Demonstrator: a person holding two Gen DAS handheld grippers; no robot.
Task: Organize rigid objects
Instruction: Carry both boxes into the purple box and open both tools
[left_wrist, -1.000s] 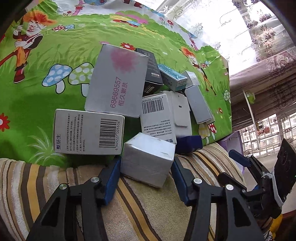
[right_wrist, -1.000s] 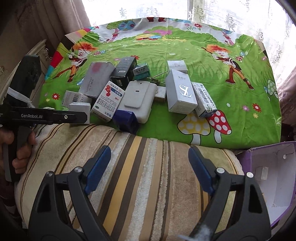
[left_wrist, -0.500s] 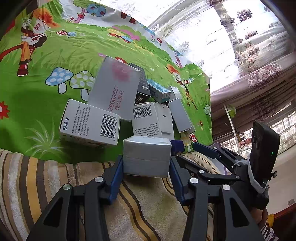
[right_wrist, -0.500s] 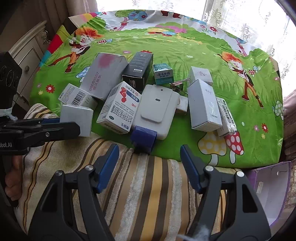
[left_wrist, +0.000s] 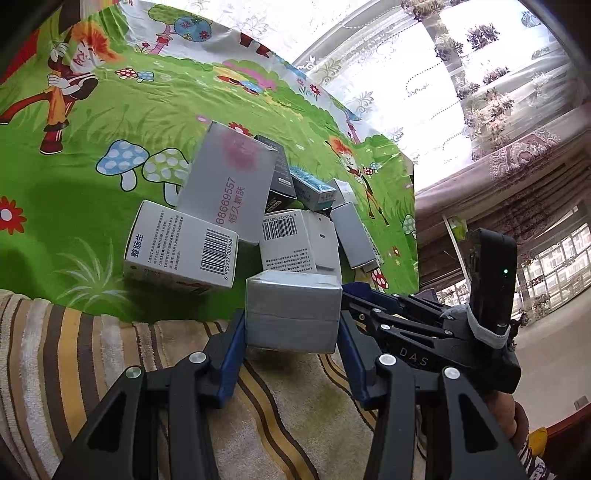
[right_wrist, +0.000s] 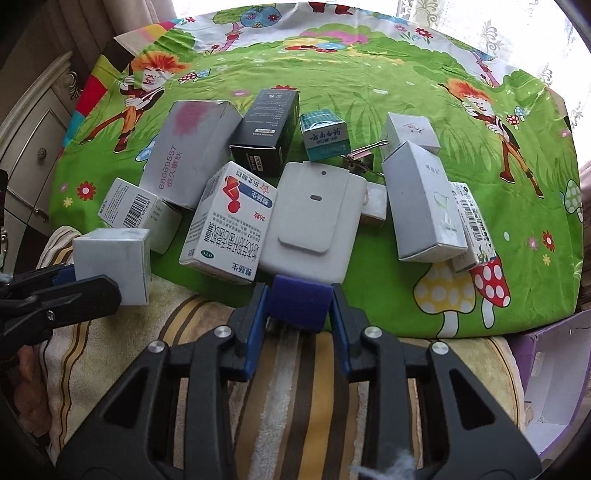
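Right tool (right_wrist: 298, 306) clamps the small blue box (right_wrist: 298, 301) just ahead; left tool (left_wrist: 291, 325) clamps a grey box (left_wrist: 293, 310). Lifting carelessly could drag the white case (right_wrist: 310, 225) touching beyond it.

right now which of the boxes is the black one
The black box, at the far side of the pile between the grey box with pink print and the small teal box.

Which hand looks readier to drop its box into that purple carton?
Probably right: the right gripper grips the small blue box, and the open purple carton lies on its side.
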